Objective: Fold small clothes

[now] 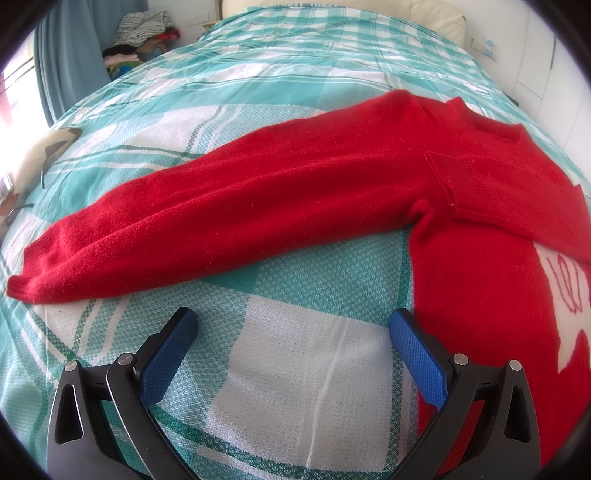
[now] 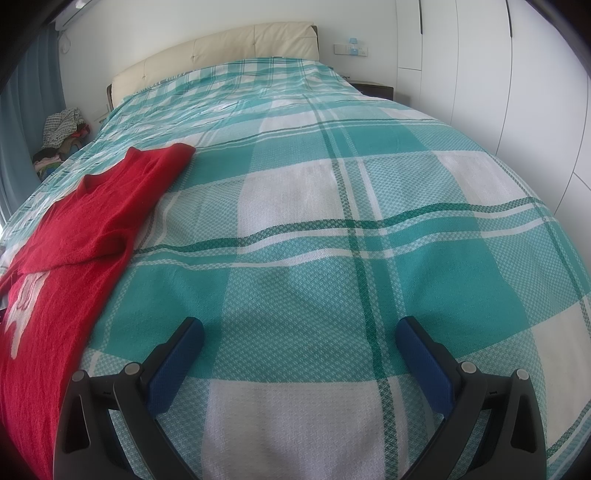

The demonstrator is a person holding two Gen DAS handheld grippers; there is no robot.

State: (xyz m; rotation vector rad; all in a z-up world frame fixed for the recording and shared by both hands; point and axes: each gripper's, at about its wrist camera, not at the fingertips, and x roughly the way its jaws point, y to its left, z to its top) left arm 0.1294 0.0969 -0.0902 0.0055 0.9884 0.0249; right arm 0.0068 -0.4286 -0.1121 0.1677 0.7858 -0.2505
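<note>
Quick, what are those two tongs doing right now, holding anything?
Left tongs: open, holding nothing, over the bedspread beside the red sweater.
Right tongs: open, holding nothing.

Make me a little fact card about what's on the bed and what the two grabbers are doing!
Place: bed with a teal and white checked cover
Clothing: red sweater, lying flat with a white picture on its front
Folded sleeve: one sleeve laid across the chest, cuff on top
Other sleeve: long sleeve stretched out sideways, not folded yet
Left gripper: open, holding nothing, beside the sweater
Right gripper: open, holding nothing, over bare cover
Background: pile of clothes beside the bed
</note>
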